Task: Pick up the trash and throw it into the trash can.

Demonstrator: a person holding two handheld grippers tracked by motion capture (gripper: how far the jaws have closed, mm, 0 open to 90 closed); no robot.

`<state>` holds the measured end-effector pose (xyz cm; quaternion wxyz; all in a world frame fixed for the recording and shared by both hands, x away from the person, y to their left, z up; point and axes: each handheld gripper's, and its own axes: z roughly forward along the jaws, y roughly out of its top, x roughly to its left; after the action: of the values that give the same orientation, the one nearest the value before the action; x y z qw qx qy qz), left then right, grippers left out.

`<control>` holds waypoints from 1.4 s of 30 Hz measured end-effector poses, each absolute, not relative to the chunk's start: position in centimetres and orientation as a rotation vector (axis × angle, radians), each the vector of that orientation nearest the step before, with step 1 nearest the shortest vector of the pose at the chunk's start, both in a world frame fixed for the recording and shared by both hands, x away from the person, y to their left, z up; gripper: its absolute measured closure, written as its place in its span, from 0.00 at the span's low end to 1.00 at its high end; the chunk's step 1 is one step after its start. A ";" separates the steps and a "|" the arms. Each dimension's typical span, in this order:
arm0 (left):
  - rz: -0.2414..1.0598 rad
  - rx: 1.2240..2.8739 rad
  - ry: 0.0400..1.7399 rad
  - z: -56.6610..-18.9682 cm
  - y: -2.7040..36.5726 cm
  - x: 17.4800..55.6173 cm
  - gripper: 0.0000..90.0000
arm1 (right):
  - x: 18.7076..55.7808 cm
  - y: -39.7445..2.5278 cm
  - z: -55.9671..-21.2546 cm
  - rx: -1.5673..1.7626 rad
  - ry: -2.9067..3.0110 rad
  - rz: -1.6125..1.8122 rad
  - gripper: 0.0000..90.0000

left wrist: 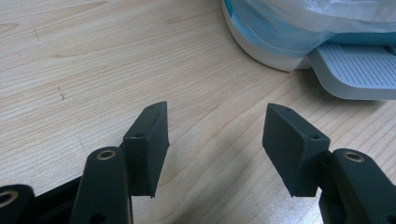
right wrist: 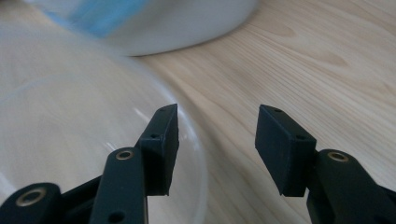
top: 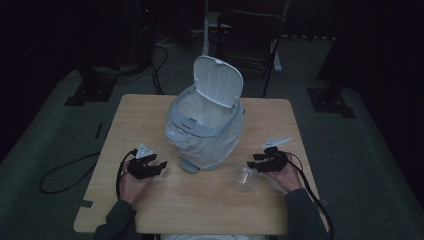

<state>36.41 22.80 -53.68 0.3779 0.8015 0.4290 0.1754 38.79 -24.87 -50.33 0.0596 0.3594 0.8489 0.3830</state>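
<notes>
The table (top: 150,115) is pale wood with a fine grain and a smooth matt finish. The bin (top: 205,125) at its middle is smooth pale plastic, its raised lid (top: 218,80) ribbed inside, its pedal (left wrist: 359,70) grooved. A thin, crinkled, translucent plastic liner (top: 210,142) wraps the bin. Near right, a cup (top: 246,176) is clear glossy plastic. Both grippers, left (left wrist: 215,140) and right (right wrist: 217,144), have matt black plastic jaws with brass-coloured metal eyelets.
</notes>
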 end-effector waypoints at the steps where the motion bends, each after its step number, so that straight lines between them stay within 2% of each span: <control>1: 0.449 2.050 1.095 -53.7 22.8 36.4 0.47 | 38.8 -25.0 -50.3 1.095 2.561 1.174 0.54; 19: 0.454 2.050 1.094 -53.6 22.7 36.3 0.47 | 37.9 -25.2 -47.9 1.057 2.397 1.312 0.50; 31: 0.466 2.066 1.100 -53.9 22.6 36.4 0.45 | 36.9 -24.8 -46.1 0.974 2.385 1.374 0.61; 37: 0.466 2.079 1.093 -54.0 22.3 36.4 0.45 | 36.4 -24.2 -45.4 0.919 2.409 1.428 0.62; 42: 0.467 2.087 1.093 -54.1 22.2 36.4 0.44 | 36.5 -23.6 -45.9 0.892 2.460 1.372 0.67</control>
<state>36.40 22.23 -54.06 0.3618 0.8101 0.4243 0.1812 36.47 -23.55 -45.93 0.0932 0.3007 0.8289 0.4623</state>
